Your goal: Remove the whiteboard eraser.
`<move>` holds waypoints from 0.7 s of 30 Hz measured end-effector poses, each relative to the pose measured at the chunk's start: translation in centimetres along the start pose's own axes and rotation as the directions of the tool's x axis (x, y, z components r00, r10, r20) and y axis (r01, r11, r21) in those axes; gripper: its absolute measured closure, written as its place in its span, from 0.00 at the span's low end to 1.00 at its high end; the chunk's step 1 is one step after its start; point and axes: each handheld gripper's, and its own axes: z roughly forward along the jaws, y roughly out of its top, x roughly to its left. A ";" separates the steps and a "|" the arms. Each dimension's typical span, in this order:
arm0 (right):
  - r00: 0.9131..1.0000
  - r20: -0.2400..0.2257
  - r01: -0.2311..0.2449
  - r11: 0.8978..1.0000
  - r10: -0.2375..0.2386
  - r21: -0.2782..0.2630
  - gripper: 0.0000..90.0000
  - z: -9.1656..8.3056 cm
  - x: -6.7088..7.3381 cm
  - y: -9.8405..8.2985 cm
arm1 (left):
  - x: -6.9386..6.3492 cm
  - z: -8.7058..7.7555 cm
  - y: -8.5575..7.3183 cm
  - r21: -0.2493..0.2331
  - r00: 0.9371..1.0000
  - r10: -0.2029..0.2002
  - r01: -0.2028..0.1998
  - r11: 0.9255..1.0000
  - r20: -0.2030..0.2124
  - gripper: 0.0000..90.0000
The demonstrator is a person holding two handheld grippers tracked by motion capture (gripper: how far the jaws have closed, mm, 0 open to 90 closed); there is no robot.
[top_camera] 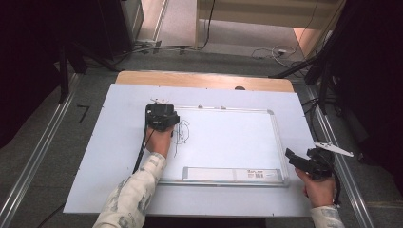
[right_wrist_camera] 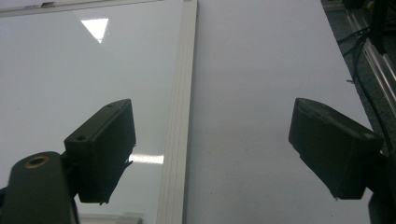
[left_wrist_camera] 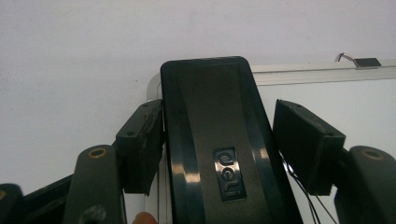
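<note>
A black whiteboard eraser [left_wrist_camera: 219,140] with an embossed logo lies on the top left corner of the whiteboard [left_wrist_camera: 327,107]. My left gripper [left_wrist_camera: 219,133] is shut on it, one pad against each long side. From the high view, the left gripper [top_camera: 161,116] sits over that corner of the whiteboard [top_camera: 228,137], hiding the eraser. Thin black scribbles [top_camera: 181,133] mark the board just right of it. My right gripper [top_camera: 290,156] hovers by the board's lower right corner. In its own view the right gripper [right_wrist_camera: 212,140] stands open, with nothing between its jaws, above the board's right frame [right_wrist_camera: 180,116].
The whiteboard rests on a white sheet [top_camera: 119,156] covering a wooden table [top_camera: 204,80]. A labelled strip [top_camera: 233,174] runs along the board's near edge. Cables [top_camera: 271,52] lie on the floor beyond, and metal rails [top_camera: 33,161] flank the table.
</note>
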 end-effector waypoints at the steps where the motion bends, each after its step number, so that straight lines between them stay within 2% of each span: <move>1: 1.000 0.001 0.000 1.000 0.000 0.002 0.15 0.0 0.0 0.0 | 0.0 0.0 0.0 0.000 1.000 0.000 0.000 1.000 -0.001 0.41; 13: 1.000 0.004 -0.003 1.000 0.003 0.004 0.15 0.1 0.0 0.0 | -0.4 0.7 0.0 0.001 0.999 -0.010 0.010 1.000 -0.034 0.40; 21: 1.000 0.002 -0.002 1.000 0.002 0.004 0.15 0.1 0.0 0.0 | -0.4 0.9 0.0 0.006 0.998 -0.055 0.055 0.998 -0.024 0.38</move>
